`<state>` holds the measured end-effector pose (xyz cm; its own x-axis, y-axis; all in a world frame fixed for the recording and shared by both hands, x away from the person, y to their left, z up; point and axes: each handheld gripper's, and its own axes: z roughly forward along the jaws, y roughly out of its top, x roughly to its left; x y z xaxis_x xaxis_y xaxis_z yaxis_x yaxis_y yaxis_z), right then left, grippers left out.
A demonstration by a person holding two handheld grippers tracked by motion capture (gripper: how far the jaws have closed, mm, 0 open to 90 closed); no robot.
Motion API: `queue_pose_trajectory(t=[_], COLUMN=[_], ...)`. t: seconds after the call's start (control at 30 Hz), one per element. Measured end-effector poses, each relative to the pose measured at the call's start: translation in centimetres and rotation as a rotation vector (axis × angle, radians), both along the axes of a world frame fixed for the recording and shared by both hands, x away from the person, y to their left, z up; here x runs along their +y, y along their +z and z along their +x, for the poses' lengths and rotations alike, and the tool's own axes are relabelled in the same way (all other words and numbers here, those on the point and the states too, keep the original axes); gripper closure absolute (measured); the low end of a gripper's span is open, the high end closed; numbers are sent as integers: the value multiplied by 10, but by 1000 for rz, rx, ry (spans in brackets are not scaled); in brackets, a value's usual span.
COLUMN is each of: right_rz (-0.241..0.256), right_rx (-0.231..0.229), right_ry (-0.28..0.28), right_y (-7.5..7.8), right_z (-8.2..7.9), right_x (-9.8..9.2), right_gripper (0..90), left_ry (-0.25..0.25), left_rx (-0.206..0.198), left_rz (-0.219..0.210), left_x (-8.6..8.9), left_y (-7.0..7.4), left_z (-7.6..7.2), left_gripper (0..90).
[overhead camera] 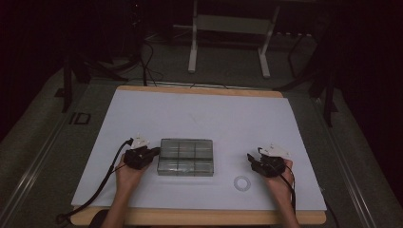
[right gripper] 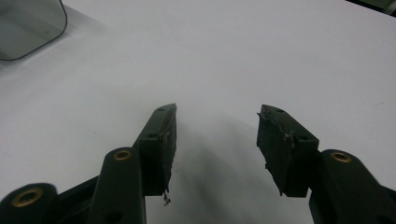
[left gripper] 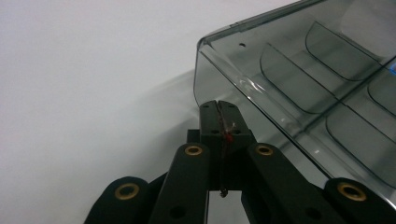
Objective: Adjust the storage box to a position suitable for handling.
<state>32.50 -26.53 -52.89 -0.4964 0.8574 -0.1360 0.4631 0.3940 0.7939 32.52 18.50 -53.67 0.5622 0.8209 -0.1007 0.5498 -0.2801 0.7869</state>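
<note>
Plastic box (overhead camera: 186, 157) near centre of white mat (overhead camera: 199, 118). Left gripper (left gripper: 219, 122) pressed together, empty, at box's left wall. Right gripper (right gripper: 215, 140) spread, well right of box. Risk: closed jaws shove box sideways, no grip.

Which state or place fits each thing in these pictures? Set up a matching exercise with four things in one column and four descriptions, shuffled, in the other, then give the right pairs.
Things:
1. left gripper
2. right gripper
3. box
4. ring

Descriptions:
A. clear, with compartments, near the middle of the table
B. jaws apart, over bare white surface
C. jaws together, at the box's left end
D. lies flat between the box and the right gripper

Pairs: 1-C, 2-B, 3-A, 4-D
</note>
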Motion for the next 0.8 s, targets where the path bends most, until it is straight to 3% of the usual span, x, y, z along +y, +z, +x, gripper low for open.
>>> queue_pose_trajectory(t=[0.8], right_rz=[-1], right_rx=[5], right_ry=[-3], right_y=[-2], right_z=[0], right_x=[-1], right_gripper=[476], left_ry=[-92], left_rx=[0], left_rz=[1], left_x=[-19], left_y=[1], left_z=[-14], left_gripper=[900])
